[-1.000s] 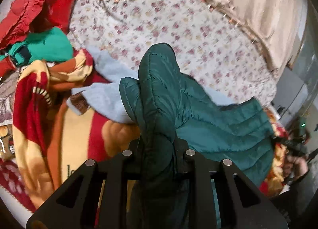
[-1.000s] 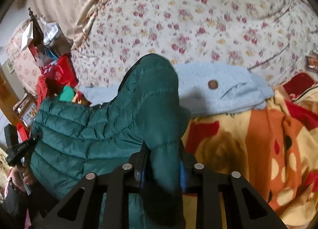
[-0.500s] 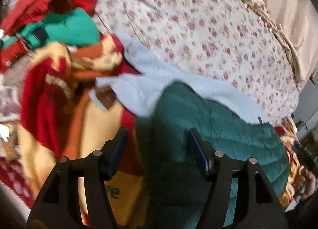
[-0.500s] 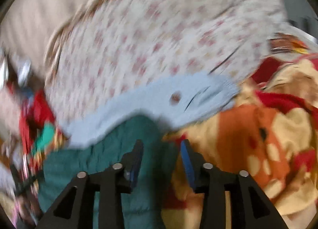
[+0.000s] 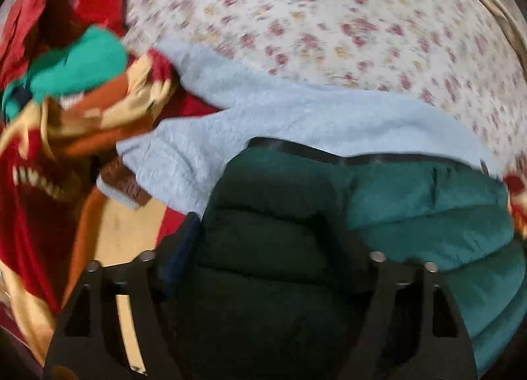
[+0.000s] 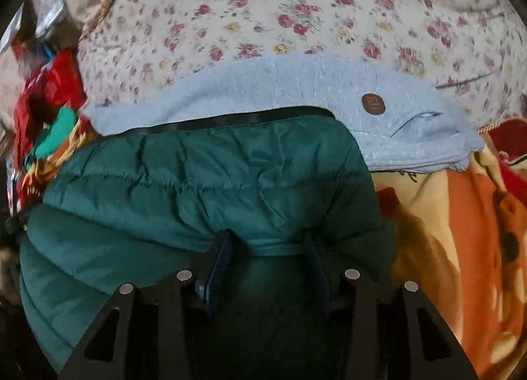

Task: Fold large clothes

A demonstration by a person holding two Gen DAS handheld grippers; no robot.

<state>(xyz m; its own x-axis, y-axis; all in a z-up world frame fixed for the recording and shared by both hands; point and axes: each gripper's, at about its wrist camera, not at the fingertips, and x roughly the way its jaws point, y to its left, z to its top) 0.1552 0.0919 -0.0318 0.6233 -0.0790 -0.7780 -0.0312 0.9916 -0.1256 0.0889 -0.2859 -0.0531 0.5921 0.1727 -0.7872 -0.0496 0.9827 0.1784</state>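
Both my left claw (image 5: 276, 248) and right claw (image 6: 266, 248) have just been opening, jaws slack around the green jacket (image 6: 204, 175), letting its folded edge settle on the bed (image 6: 296, 1) beside the blue fleece (image 6: 296, 83).

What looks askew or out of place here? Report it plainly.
The green puffer jacket lies partly over the light blue fleece, covering its near edge rather than sitting apart. Beyond them, red and green clothes form a loose heap. No damage shows.

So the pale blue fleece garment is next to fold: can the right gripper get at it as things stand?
Probably yes: the pale blue fleece garment lies uncovered just beyond the green quilted jacket, whose folded edge sits between the right gripper's opening jaws.
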